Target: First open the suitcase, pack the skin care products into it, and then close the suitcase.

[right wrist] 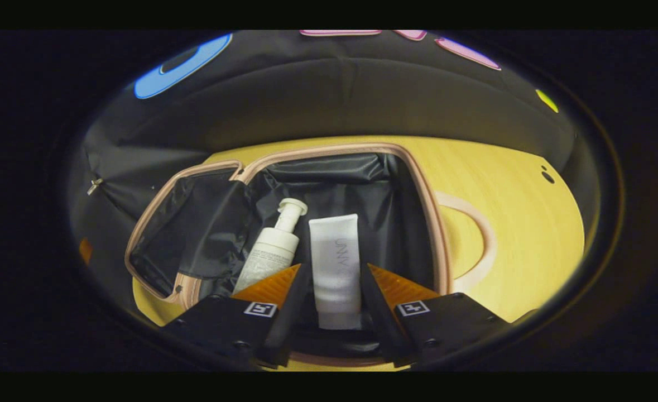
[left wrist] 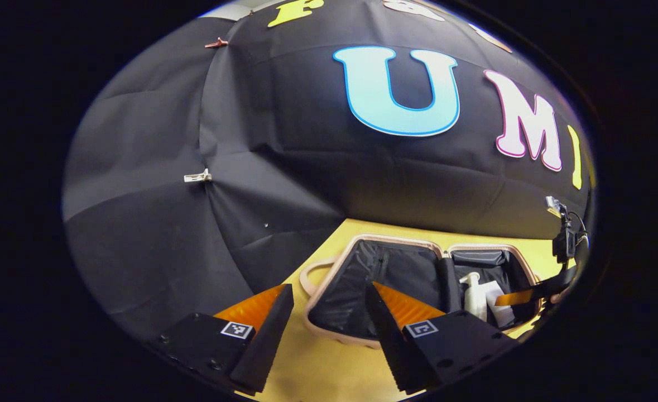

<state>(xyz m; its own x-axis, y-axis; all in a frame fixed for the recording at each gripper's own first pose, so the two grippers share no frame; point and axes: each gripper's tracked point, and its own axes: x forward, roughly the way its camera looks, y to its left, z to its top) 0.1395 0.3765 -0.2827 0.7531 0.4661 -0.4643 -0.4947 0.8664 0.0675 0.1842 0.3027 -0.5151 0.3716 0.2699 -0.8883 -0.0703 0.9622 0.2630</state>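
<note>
Both jaws stood open; right gripper point(right wrist: 334, 279) straddled the tube point(right wrist: 335, 262) beside the bottle point(right wrist: 270, 251) in the case point(right wrist: 418, 184); packing apparently done, closing next.

**Little print, none of it legible**

The white tube point(right wrist: 335, 262) carries one line of grey lettering running along its length. The pump bottle point(right wrist: 270, 254) has a block of fine print, too small to make out. Each finger of the right gripper point(right wrist: 334, 301) and of the left gripper point(left wrist: 329, 329) bears a square black-and-white coded marker point(right wrist: 260, 309), no words or numbers
</note>
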